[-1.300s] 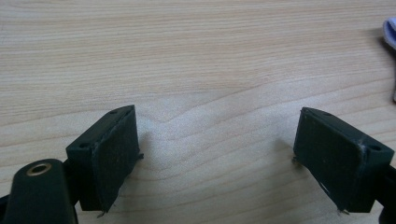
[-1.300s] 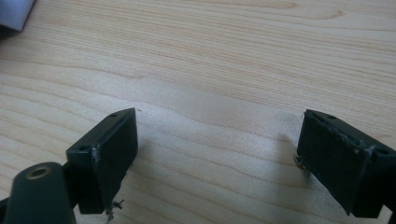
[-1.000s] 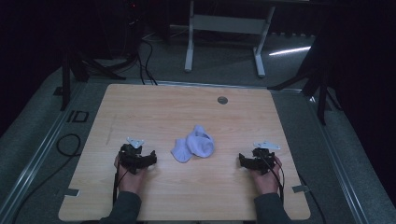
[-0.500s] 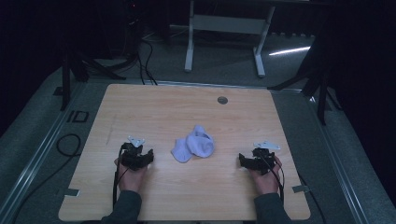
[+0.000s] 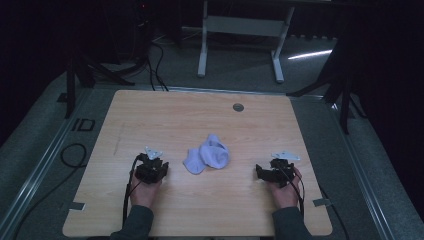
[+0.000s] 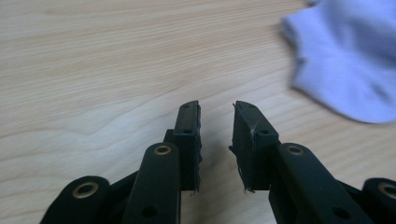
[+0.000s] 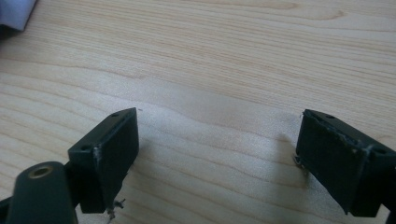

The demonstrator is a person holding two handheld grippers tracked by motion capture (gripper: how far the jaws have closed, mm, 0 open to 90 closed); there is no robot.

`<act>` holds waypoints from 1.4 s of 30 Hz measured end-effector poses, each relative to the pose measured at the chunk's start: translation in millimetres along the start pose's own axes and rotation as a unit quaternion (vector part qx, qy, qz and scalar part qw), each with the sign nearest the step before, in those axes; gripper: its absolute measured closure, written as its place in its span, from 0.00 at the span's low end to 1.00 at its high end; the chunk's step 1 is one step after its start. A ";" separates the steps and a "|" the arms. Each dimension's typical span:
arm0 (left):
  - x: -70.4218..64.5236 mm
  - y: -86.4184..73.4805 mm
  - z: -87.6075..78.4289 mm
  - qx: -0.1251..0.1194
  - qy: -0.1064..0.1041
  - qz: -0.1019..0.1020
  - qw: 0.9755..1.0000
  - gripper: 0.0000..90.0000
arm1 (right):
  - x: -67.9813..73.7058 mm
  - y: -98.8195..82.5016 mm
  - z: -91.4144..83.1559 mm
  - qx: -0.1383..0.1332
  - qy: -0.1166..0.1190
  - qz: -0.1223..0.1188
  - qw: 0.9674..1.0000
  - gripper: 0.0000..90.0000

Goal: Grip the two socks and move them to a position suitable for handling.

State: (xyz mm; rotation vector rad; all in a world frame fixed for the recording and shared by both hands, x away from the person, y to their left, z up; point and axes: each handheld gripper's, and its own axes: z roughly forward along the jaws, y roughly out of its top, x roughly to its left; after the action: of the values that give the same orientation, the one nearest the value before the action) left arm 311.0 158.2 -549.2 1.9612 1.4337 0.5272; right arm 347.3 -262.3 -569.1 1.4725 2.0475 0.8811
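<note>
Black fingers (image 6: 189, 140) of the left gripper (image 6: 216, 108) stand a little apart with bare wood between them, clamped on nothing; the fingers (image 7: 109, 154) of the right gripper (image 7: 219, 116) are spread wide, also with nothing between them. In the high view the left gripper (image 5: 151, 170) rests low on the near left part of the pale wooden table (image 5: 165, 120), held in the person's left hand (image 5: 144, 190), and the right gripper (image 5: 272, 172) sits at the near right in the right hand (image 5: 285, 192), each with a cable running back along the sleeve.

Between the two grippers, slightly farther from the person, lies the crumpled pale lilac-blue cloth (image 5: 207, 155), a soft bunched heap with a rounded fold at its near left end and a raised lump at its far side. It is near the left gripper and farther from the right one, touching neither. From the left gripper view its soft knit-looking edge (image 6: 345, 60) lies ahead and to the right of the jaws, flat on the wood.

Open tabletop surrounds the cloth on all sides, with wide bare room toward the far edge. Near that far edge sits a small round grey disc (image 5: 238, 107) set in the wood. Beyond the table stand the white legs of a frame (image 5: 202, 45) on a grey floor, with black cables (image 5: 155, 55) trailing at the far left.
</note>
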 end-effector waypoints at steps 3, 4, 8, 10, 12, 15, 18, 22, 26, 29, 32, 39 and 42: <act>-4.6 1.8 -2.4 -0.004 -0.013 0.006 1.000 0.80 | 0.0 0.0 0.0 0.000 0.000 0.000 1.000 0.14; -11.5 4.7 -4.1 -0.008 -0.019 0.019 1.000 0.80 | 0.0 0.0 0.0 0.000 0.000 0.000 1.000 0.14; -25.7 11.4 -3.2 -0.010 -0.040 0.038 0.998 0.80 | 0.1 0.1 -0.1 0.001 0.000 0.001 1.000 0.14; -31.8 14.0 -0.7 -0.008 -0.049 0.046 0.998 0.80 | 0.1 0.1 -0.1 0.000 0.000 0.001 1.000 0.14; -36.5 15.6 2.4 -0.004 -0.055 0.050 0.997 0.81 | 0.1 0.1 0.0 0.000 0.000 0.000 1.000 0.14; -39.7 17.0 5.4 -0.002 -0.060 0.051 0.997 0.84 | 0.1 0.1 -0.1 0.001 0.000 0.000 1.000 0.14; -45.7 19.1 10.9 -0.002 -0.078 0.059 0.995 0.84 | 0.1 0.0 -0.1 0.000 0.000 -0.001 1.000 0.15; -54.8 21.3 16.6 0.002 -0.088 0.073 0.993 0.84 | 0.4 -0.1 -0.3 0.000 0.000 0.000 1.000 0.15; -65.4 23.4 22.2 0.003 -0.104 0.082 0.991 0.84 | 0.9 -0.2 -0.4 0.000 0.000 0.001 1.000 0.15; -69.8 24.2 25.9 0.005 -0.111 0.087 0.990 0.84 | 1.0 -0.2 -0.4 0.000 0.000 0.001 1.000 0.15; -75.3 23.5 33.1 0.017 -0.110 0.096 0.989 0.86 | 1.2 -0.2 -0.5 0.000 0.000 0.001 1.000 0.15; -73.7 19.8 33.1 0.025 -0.109 0.096 0.989 0.89 | 1.2 -0.2 -0.5 0.000 0.001 0.001 1.000 0.15; -70.3 17.2 30.5 0.027 -0.115 0.098 0.988 0.89 | 1.2 -0.2 -0.5 0.000 0.001 0.001 1.000 0.15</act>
State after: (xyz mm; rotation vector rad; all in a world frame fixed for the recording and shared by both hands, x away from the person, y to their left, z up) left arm 320.0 80.4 -555.3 2.1417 1.1313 0.3364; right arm 346.4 -261.3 -569.0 1.4734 2.0472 0.8832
